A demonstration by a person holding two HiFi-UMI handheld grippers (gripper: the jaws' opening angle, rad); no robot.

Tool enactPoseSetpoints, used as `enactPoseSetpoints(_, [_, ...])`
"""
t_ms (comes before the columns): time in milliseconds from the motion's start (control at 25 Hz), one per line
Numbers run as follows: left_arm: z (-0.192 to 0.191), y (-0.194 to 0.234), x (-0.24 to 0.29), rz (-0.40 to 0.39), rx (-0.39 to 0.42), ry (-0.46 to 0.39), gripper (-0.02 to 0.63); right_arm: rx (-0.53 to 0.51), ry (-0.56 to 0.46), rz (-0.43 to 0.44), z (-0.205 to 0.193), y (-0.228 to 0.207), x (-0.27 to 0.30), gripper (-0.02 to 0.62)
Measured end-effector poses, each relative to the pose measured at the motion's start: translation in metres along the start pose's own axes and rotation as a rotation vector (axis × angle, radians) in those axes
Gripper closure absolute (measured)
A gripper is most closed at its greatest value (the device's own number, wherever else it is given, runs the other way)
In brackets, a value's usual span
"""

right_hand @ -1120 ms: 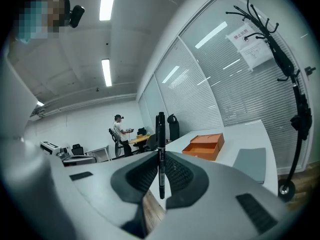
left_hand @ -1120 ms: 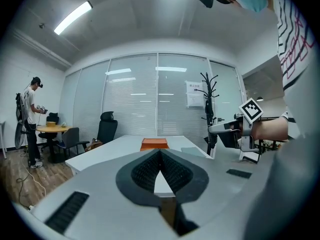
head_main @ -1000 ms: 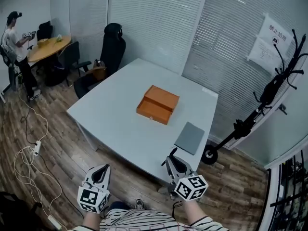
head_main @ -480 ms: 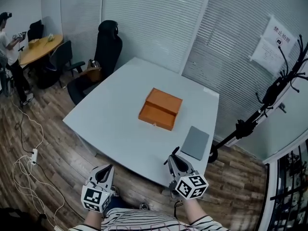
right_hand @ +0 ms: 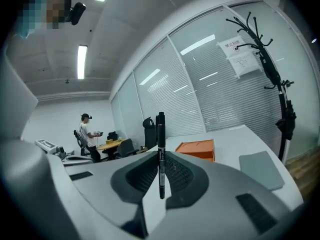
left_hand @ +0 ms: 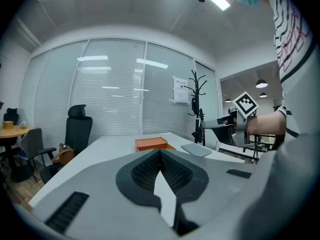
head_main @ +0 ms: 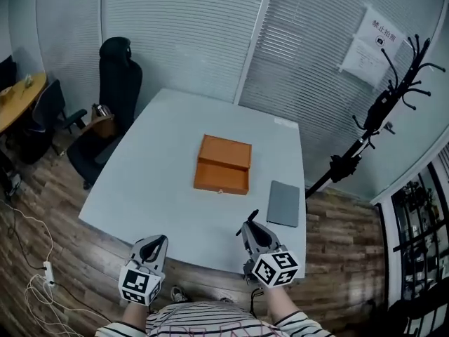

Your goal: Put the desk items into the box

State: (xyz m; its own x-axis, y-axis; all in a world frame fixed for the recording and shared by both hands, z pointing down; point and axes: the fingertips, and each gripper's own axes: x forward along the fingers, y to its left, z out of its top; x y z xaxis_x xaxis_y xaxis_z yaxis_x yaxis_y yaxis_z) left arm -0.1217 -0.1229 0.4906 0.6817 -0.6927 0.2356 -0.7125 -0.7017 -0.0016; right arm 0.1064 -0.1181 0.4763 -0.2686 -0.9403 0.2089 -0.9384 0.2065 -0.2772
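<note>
Box (head_main: 223, 164) nearer (pen (right_hand: 160, 154) in right gripper (head_main: 248, 228))

The head view gives me even, cool light: the white table (head_main: 154, 174) shows only soft shadow and no glare. The lines of the blinds (head_main: 182, 41) bow toward the frame edges. Both gripper views are round fisheye pictures with black corners. Ceiling strip lights (right_hand: 82, 60) burn bright overhead there, and their reflections streak the glass wall (left_hand: 107, 99). The black pen (right_hand: 160, 129) in the right gripper (right_hand: 160, 169) reads sharp, while the far person (right_hand: 86, 134) is small and soft.
</note>
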Motion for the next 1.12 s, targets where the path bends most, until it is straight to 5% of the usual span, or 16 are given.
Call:
enactPoseSetpoints(520, [-0.002,0.061,0.045,-0.113,0.01,0.014,0.584,-0.041,0.001,-0.111,0.006,-0.002,0.07,0.538])
enactPoseSetpoints(1120, [0.001,0.076,0.112,-0.066,-0.012,0.055,0.584,-0.159,0.1,-0.055,0.033,-0.069,0.174,0.538])
